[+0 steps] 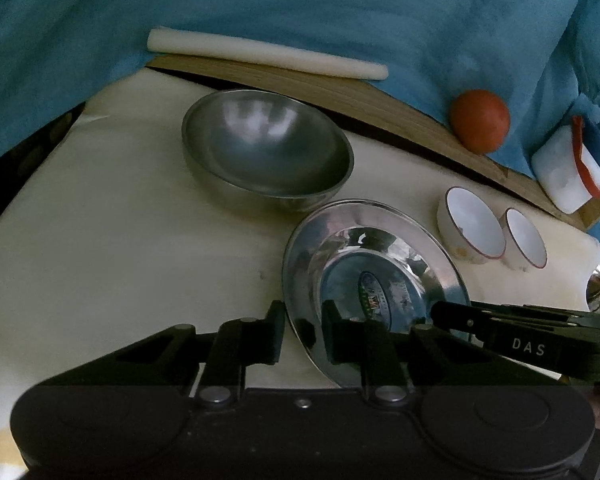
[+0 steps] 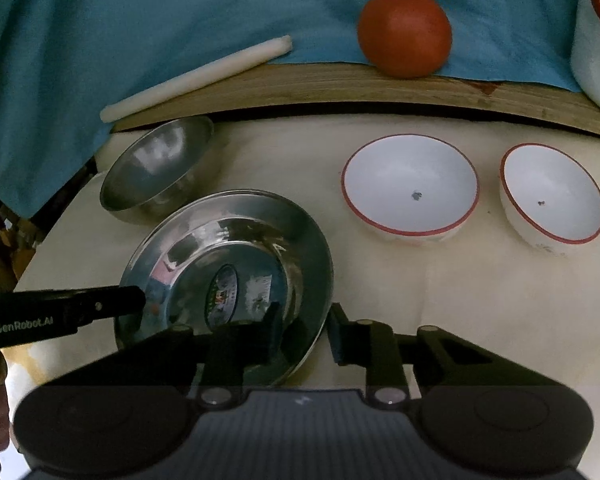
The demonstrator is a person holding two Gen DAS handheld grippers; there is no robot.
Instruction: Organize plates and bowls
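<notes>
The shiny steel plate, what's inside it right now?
Inside the steel plate only an oval sticker label shows, with no food. The left gripper and right gripper straddle its near rim, hiding that part.

The steel plate (image 1: 374,276) lies on the surface (image 1: 100,240) right in front of me, its near rim between the jaws of my left gripper (image 1: 302,336) on one side and my right gripper (image 2: 302,334) on the other. Behind it to the left sits the steel bowl (image 1: 268,152), just beside the plate. To the right, apart from the plate, two small bowls stand side by side: the nearer bowl (image 2: 410,184) and the outer bowl (image 2: 552,194). Behind them all runs a board (image 2: 340,88), with a ball (image 2: 405,34) and a roll (image 2: 196,78) along it.
</notes>
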